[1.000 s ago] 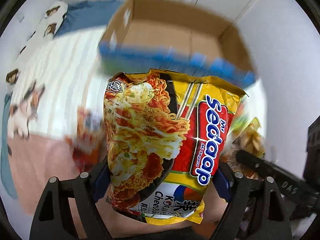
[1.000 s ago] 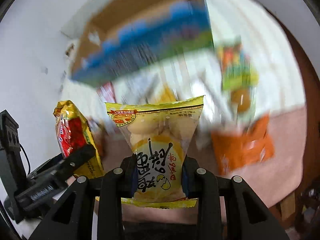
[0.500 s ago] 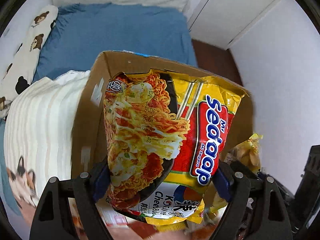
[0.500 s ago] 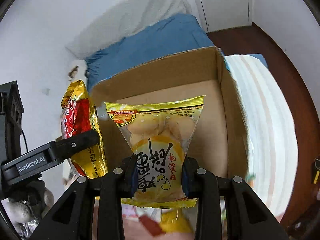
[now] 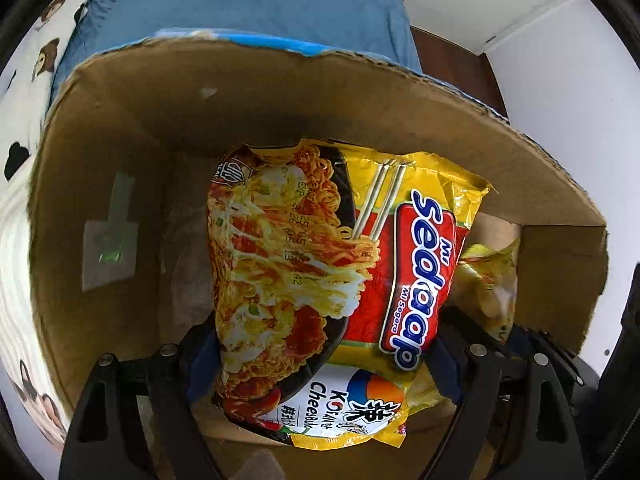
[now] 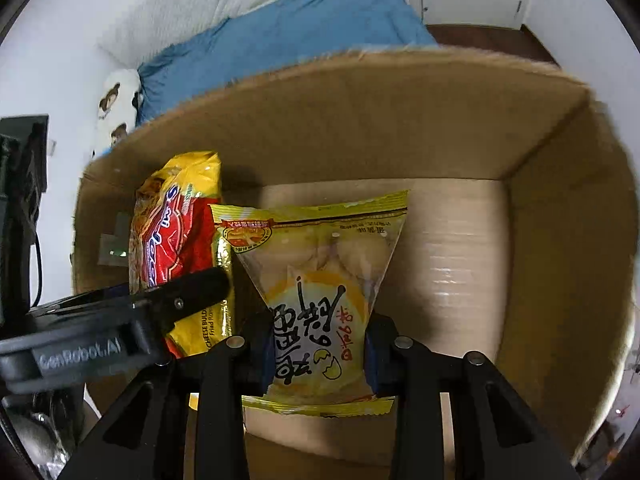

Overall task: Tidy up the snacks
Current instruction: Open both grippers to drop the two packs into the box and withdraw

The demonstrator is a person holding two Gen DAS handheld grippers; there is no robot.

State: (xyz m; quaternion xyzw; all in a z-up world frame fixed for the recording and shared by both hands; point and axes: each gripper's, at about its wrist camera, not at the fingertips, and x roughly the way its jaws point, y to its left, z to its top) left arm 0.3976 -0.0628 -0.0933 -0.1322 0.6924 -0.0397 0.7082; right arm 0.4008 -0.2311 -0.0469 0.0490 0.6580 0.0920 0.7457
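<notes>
Behind everything, a bed with a blue cover (image 6: 304,20) and a bear-print pillow (image 5: 44,60). On it, seemingly, a large open cardboard box (image 5: 120,128), brown walls rising round both cameras, a taped label (image 5: 108,248) on its left inner wall, floor bare where visible, so apparently the bin meant to gather the snacks. Inside the box opening, side by side, both packets carried in together, probably to save a trip. Left tongs (image 5: 320,364) clamped on the lower part of a Sedaap noodle packet (image 5: 328,272), held upright and face-on, top edge toward the far wall; gripped low, presumably so the bulk goes in first. Right tongs (image 6: 320,354) closed narrow on the waist of a yellow egg-snack packet (image 6: 316,280), likewise upright, just right of the noodles. Neither packet visibly resting on the box floor yet; touching or just beside each other, cannot tell. Likely next: lower further, then release both. Soft film packs, so some slump or tipping likely once freed.
</notes>
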